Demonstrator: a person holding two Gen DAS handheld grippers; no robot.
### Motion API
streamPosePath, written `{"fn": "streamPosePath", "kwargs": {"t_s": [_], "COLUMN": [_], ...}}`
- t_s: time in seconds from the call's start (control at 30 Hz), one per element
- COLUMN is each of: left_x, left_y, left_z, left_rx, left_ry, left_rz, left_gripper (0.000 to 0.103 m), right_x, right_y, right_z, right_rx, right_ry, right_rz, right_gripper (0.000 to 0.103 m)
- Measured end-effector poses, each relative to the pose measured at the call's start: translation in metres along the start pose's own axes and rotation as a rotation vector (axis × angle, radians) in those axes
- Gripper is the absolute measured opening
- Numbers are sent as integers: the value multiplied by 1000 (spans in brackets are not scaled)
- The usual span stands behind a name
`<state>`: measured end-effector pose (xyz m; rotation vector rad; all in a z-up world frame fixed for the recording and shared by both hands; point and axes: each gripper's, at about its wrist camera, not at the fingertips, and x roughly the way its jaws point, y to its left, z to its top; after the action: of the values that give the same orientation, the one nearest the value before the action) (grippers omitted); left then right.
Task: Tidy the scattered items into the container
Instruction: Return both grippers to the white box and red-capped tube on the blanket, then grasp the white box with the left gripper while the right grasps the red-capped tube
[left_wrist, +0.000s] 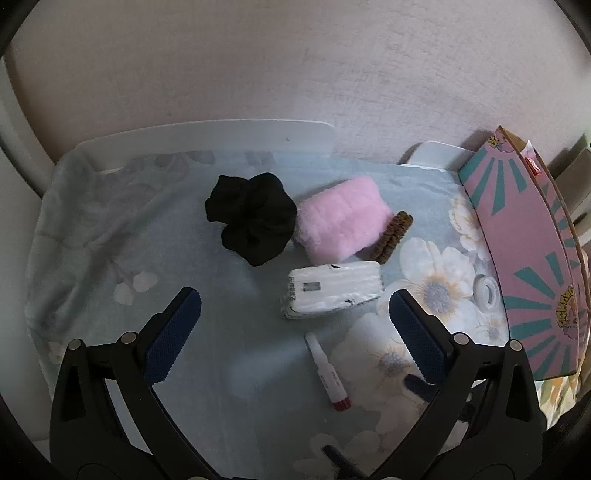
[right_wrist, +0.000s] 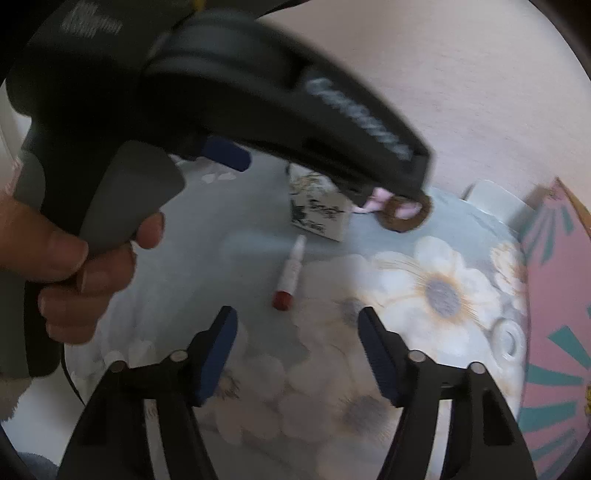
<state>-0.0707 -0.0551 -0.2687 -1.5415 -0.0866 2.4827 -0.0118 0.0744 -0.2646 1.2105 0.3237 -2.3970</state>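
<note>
In the left wrist view, a black scrunchie (left_wrist: 251, 218), a pink fluffy pouch (left_wrist: 341, 221), a brown hair tie (left_wrist: 391, 236), a white wrapped pack (left_wrist: 332, 291), a small white tape roll (left_wrist: 487, 291) and a white tube with a red cap (left_wrist: 327, 373) lie on a floral cloth. The pink cardboard box (left_wrist: 528, 258) stands at the right. My left gripper (left_wrist: 295, 306) is open and empty above the cloth, just in front of the pack. My right gripper (right_wrist: 297, 321) is open and empty, near the tube (right_wrist: 290, 273). The pack (right_wrist: 319, 214) and hair tie (right_wrist: 404, 212) lie beyond.
The other hand-held gripper body (right_wrist: 221, 81) and the hand holding it (right_wrist: 74, 266) fill the upper left of the right wrist view. A pale wall (left_wrist: 295, 66) backs the table. The box (right_wrist: 554, 295) borders the cloth at the right.
</note>
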Motion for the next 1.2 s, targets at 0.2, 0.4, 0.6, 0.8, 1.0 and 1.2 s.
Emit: {"fn": "streamPosePath", "kwargs": {"t_s": [0.2,0.4,0.6,0.8,1.0,1.2], "left_x": [8,12,14,11,5,-3], "left_y": [-2,1,1,6,14,20], "left_z": [0,0,-2,-4,-3,0], "left_rx": [12,-2,-25,-41,-72,-89], "left_ry": [7,15,22,11,-17,-28], "left_rz": [4,-13,-43,-38,-39,-41], "left_gripper": [101,90,63,47,46,46], "right_x": [11,21,21,19,16,12], "right_y": [10,13,13,16,19,21], "right_z": [6,8,8,8,5,4], "right_rx": [-31,-34,-33,-51,-73,-72], "right_ry": [-7,7,-4,-8,-16,-15], "right_rz": [2,9,20,25,-5,-3], "right_gripper": [53,39,31,18,13,12]}}
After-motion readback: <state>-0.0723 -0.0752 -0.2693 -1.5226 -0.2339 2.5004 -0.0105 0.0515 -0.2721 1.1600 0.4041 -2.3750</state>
